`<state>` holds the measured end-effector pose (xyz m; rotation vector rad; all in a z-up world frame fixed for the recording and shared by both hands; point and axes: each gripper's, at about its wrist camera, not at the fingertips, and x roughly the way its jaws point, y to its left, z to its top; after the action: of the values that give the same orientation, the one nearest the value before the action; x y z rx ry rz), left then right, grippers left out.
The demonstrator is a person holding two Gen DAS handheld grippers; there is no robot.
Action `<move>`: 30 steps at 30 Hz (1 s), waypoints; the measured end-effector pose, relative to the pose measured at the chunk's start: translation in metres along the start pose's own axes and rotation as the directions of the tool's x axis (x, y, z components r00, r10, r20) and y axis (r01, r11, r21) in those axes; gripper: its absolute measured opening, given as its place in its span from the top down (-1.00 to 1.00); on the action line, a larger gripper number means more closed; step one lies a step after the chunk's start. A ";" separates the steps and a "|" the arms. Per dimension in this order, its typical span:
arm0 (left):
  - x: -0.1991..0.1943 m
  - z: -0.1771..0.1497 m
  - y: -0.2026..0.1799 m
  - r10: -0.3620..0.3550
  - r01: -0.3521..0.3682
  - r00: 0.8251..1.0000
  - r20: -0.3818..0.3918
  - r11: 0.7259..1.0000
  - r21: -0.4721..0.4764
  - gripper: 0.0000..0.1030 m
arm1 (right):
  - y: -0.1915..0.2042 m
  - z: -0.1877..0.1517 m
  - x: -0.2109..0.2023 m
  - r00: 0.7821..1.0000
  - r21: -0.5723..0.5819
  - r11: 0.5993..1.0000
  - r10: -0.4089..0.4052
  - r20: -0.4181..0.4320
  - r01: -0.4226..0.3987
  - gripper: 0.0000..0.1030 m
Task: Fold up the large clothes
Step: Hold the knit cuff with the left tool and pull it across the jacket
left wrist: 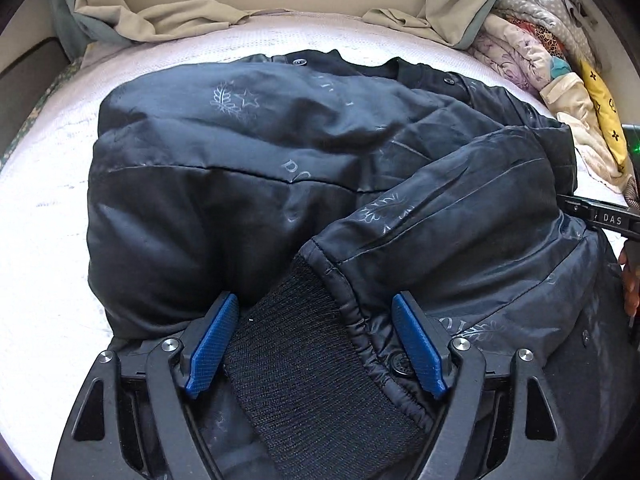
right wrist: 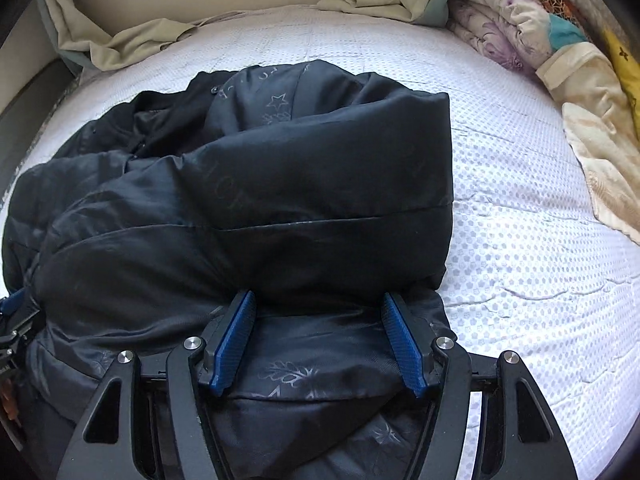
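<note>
A dark navy padded jacket [left wrist: 248, 152] with a faint leaf-and-star print lies folded on a white mattress [left wrist: 48, 240]. One sleeve is laid across it, ending in a black knit cuff [left wrist: 304, 352]. My left gripper [left wrist: 315, 300] is open just above that cuff; the cuff lies between the blue pads [left wrist: 212, 344], which stand apart from it. In the right wrist view the jacket [right wrist: 280, 168] fills the left half. My right gripper [right wrist: 318, 298] is at its near right corner, with a thick bunch of the fabric filling the space between its pads [right wrist: 404, 340].
Crumpled beige sheets [left wrist: 160, 16] lie along the far edge of the bed. A heap of patterned bedding [left wrist: 532, 52] and a yellow cushion [left wrist: 604, 116] sit at the right. Bare mattress [right wrist: 520, 220] lies right of the jacket. A hand [left wrist: 630, 280] shows at the right edge.
</note>
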<state>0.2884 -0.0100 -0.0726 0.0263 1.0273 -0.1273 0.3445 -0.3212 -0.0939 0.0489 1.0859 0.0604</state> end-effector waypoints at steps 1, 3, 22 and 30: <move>0.001 -0.001 0.000 0.002 -0.002 1.000 0.004 1.000 0.002 -0.61 | 0.001 -0.001 0.001 1.000 -0.002 1.000 -0.003 0.007 0.003 -0.22; 0.001 -0.004 -0.001 0.007 -0.007 1.000 0.017 1.000 0.009 -0.63 | 0.002 -0.001 0.006 1.000 0.003 1.000 -0.001 0.017 0.001 -0.22; -0.001 -0.005 -0.006 0.038 -0.038 0.999 0.033 0.999 0.011 -0.67 | 0.017 0.007 -0.075 0.978 0.065 0.997 0.018 0.207 -0.032 -0.27; -0.001 -0.006 -0.003 0.032 -0.032 0.999 0.030 0.999 -0.001 -0.72 | 0.013 0.002 -0.026 0.997 0.054 0.998 0.012 0.077 -0.016 -0.27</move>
<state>0.2828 -0.0120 -0.0745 0.0409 0.9969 -0.0980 0.3338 -0.3104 -0.0693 0.1069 1.0104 0.0408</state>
